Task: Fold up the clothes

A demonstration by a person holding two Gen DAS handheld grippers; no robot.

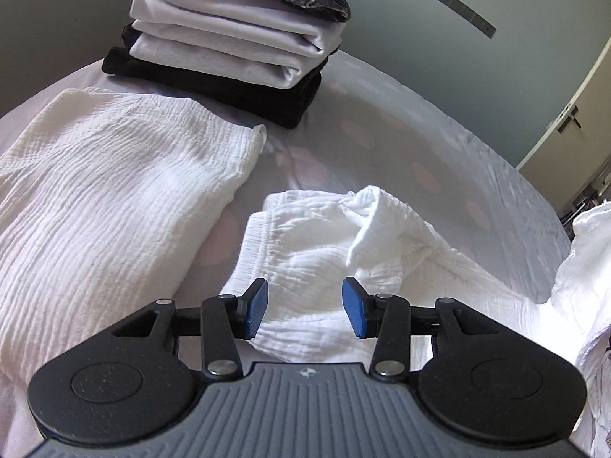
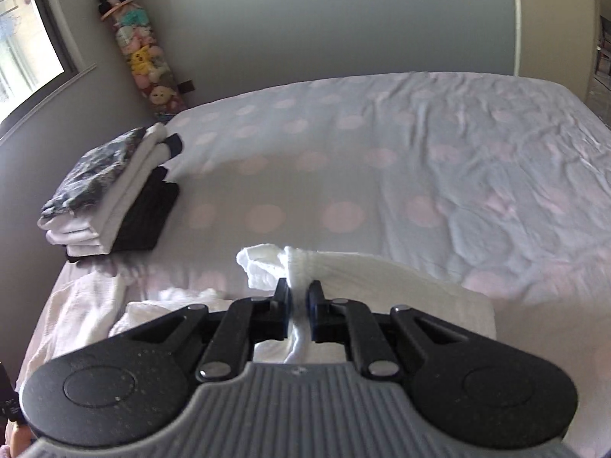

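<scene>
A bed with a pale polka-dot cover carries a stack of folded clothes near its left edge and a crinkled white garment lying rumpled at the near side. The right gripper is clamped on a bunched fold of that white fabric. The left gripper hangs over the garment, jaws apart with nothing between them.

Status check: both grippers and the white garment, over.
Right gripper shut on white garment. Left gripper open over it, nothing between pads. Folded stack clear, far side of bed.
</scene>
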